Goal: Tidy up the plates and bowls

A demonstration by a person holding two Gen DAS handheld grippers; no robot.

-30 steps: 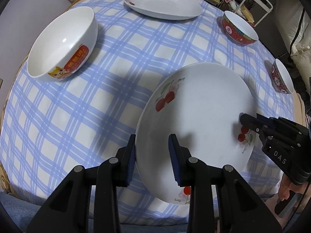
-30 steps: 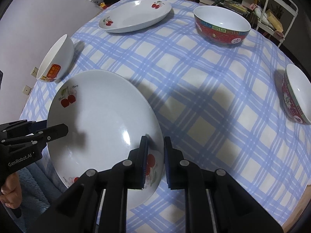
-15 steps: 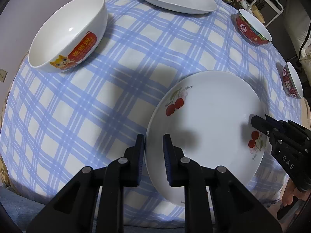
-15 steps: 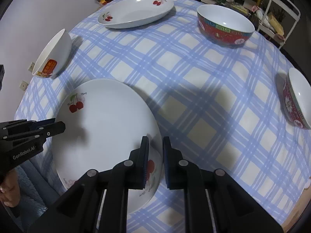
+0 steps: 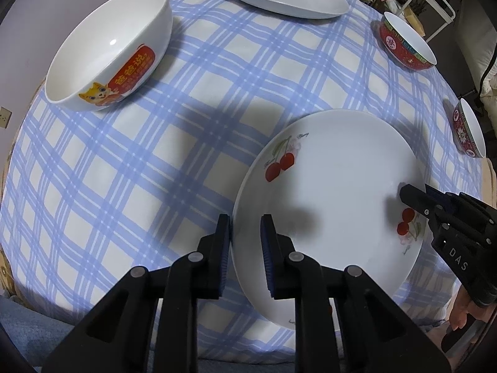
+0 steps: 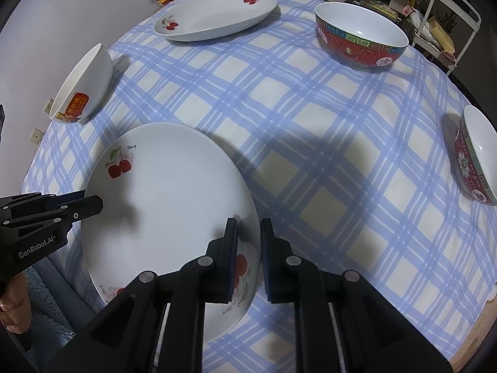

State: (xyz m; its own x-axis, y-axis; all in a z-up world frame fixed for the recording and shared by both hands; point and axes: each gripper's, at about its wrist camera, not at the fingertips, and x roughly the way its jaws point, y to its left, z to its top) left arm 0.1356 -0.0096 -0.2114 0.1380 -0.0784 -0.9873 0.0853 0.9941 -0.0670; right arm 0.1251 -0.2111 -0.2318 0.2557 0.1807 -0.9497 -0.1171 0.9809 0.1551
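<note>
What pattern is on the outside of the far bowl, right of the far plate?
Red bowl with a teal and gold key-pattern rim band and white medallions; clearest in the right wrist view.

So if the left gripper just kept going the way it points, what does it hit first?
The near plate itself: the left gripper already straddles its rim, one finger outside, one over the inside. Straight on, the rim slides deeper between the fingers, and probably the checked tablecloth comes next, though the depth is hard to judge.

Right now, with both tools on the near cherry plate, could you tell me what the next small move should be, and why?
Probably lift the near cherry plate straight up, keeping it level. The left tool and right tool each straddle opposite sides of its rim, seemingly clamped, and it still looks close to the checked tablecloth. The matching far plate looks like its stacking spot.
</note>
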